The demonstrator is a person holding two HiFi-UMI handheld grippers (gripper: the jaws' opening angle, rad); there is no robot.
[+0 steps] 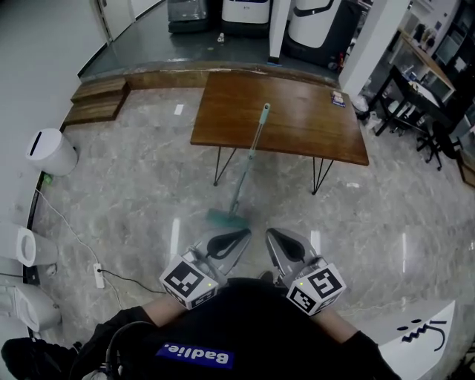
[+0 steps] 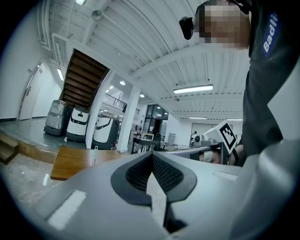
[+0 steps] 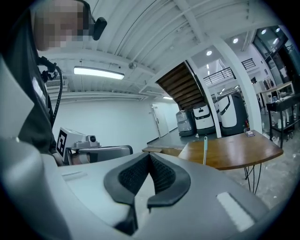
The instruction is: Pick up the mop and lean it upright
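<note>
The mop (image 1: 249, 159) stands tilted on the marble floor. Its teal handle rests against the front edge of the wooden table (image 1: 297, 126), and its green head (image 1: 225, 219) sits on the floor just ahead of the grippers. The handle's tip shows over the table in the left gripper view (image 2: 95, 151) and in the right gripper view (image 3: 205, 149). My left gripper (image 1: 243, 234) and right gripper (image 1: 270, 234) are held close to the person's body, side by side, clear of the mop. Both are shut with nothing between the pads (image 2: 161, 171) (image 3: 161, 174).
White bins (image 1: 50, 151) line the left wall, with a power strip and cable (image 1: 99, 274) on the floor. Wooden steps (image 1: 96, 100) lie at back left and white machines (image 1: 315, 22) behind the table. Black chairs and a desk (image 1: 415, 111) stand at right, and a white board (image 1: 423, 338) lies near right.
</note>
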